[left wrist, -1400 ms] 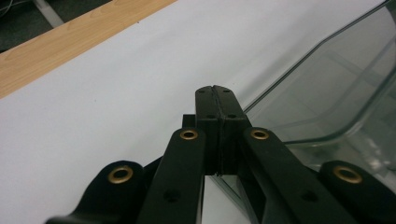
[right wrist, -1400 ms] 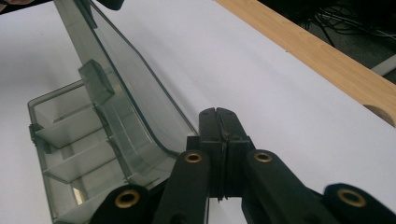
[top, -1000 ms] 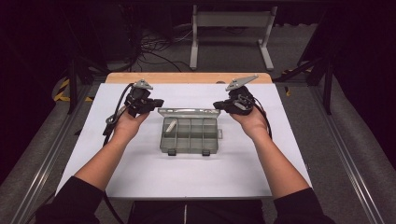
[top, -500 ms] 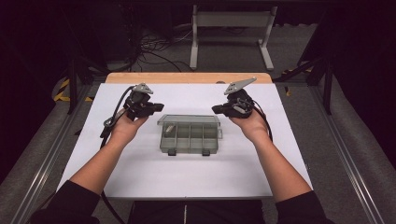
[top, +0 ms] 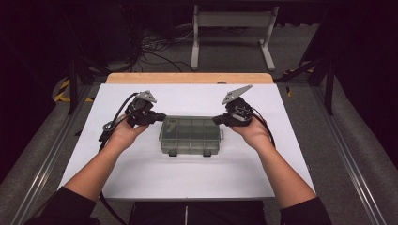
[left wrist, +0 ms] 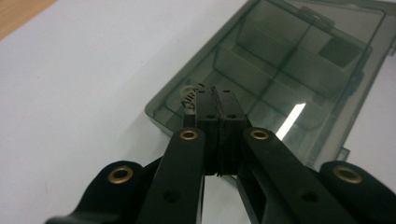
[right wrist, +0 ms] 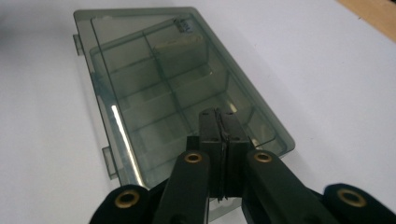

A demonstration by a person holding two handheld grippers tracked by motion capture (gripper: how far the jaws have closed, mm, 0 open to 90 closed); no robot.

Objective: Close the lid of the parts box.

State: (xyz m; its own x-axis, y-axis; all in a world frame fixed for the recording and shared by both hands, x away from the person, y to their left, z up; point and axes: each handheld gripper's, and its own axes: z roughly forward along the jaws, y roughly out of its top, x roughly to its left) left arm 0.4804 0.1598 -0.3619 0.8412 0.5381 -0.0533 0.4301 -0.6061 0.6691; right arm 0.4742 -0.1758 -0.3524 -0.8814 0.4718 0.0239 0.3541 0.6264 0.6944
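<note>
Flanking the smoky compartment box (top: 190,135) at mid-frame on the white surface (top: 141,173), the left claw (top: 157,116) and right claw (top: 218,120) — both clenched on nothing — look poised at its short ends, probably to press or steady its closed lid.

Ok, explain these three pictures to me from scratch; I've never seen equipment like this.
No robot here: a person holds a hand-operated two-jaw tool in each hand. The high view looks down from above the table, which has a white top. The left gripper and right gripper sit at either end of a smoky clear compartment box, lid shut. The other two pictures come from cameras riding on each tool, looking along its black jaws. In both, the jaws are pressed together, holding nothing, with the tips over the box's ends. Whether they touch it, I cannot tell.
</note>
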